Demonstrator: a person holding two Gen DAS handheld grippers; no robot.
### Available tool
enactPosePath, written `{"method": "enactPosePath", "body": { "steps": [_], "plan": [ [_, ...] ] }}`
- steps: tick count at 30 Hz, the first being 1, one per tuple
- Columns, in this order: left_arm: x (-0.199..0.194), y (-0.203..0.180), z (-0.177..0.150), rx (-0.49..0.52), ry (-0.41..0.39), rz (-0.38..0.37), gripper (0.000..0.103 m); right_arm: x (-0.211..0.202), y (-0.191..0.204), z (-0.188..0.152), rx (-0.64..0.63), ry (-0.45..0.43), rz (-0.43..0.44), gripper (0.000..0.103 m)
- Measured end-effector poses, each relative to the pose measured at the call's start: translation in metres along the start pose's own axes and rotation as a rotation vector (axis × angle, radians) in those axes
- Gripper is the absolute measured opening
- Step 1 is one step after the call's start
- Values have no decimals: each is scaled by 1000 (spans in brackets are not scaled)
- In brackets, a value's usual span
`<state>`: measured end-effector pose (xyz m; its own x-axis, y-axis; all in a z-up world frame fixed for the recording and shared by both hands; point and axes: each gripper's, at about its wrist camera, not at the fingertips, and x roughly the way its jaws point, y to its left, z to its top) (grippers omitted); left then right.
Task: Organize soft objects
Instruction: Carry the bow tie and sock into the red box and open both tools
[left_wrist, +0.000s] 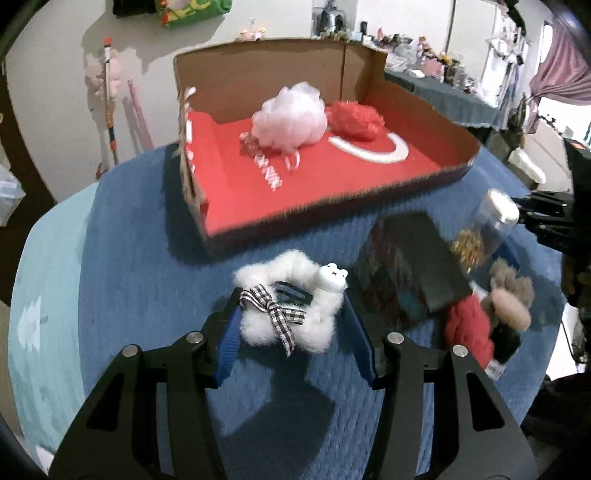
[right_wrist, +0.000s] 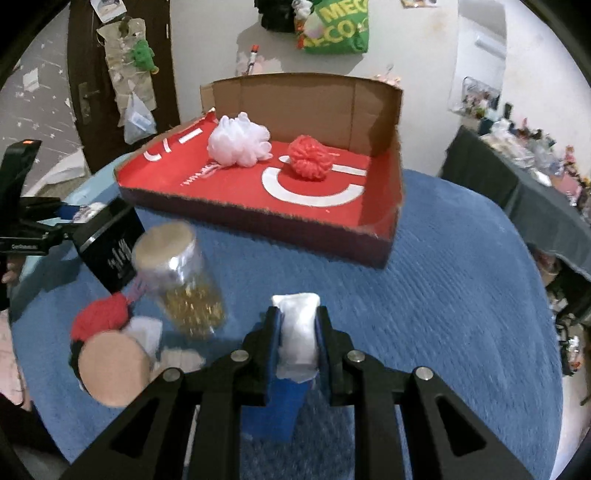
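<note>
In the left wrist view my left gripper (left_wrist: 293, 325) is shut on a white fluffy hair clip (left_wrist: 314, 317) with a checked bow and a small bear head, held just above the blue mat. In the right wrist view my right gripper (right_wrist: 297, 314) is shut on a white soft pad (right_wrist: 298, 332), also off the mat. Beyond both stands an open cardboard box (left_wrist: 295, 199) (right_wrist: 258, 218) with a red floor. Inside it lie a pale pink bath pouf (left_wrist: 291, 114) (right_wrist: 238, 140) and a red pouf (left_wrist: 354, 116) (right_wrist: 310, 157), side by side near the back wall.
On the blue mat (left_wrist: 147, 277) between the grippers lie a glass jar of gold bits (left_wrist: 484, 229) (right_wrist: 181, 273), a black box (left_wrist: 410, 266) (right_wrist: 107, 251), a red knitted item (left_wrist: 469, 332) (right_wrist: 99, 317) and a beige fluffy item (left_wrist: 511, 299) (right_wrist: 110, 369). A cluttered dark table (right_wrist: 517, 192) stands at right.
</note>
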<state>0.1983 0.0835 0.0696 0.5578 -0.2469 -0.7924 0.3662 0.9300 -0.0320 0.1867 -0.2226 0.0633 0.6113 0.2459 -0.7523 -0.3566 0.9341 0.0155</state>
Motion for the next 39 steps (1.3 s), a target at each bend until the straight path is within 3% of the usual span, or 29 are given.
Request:
{"method": "enactPosePath", "body": {
  "steps": [9, 19, 27, 39],
  "plan": [
    [1, 1, 45, 55, -41, -68, 50, 15, -2, 46, -1, 24, 173, 20],
    [34, -23, 107, 100, -13, -214, 50, 57, 1, 109, 13, 64, 257, 20],
    [83, -48, 142, 197, 86, -201, 50, 103, 1, 136, 7, 152, 218, 20],
    [135, -39, 158, 167, 183, -140, 50, 144, -3, 139, 20, 240, 169, 22]
  ]
}}
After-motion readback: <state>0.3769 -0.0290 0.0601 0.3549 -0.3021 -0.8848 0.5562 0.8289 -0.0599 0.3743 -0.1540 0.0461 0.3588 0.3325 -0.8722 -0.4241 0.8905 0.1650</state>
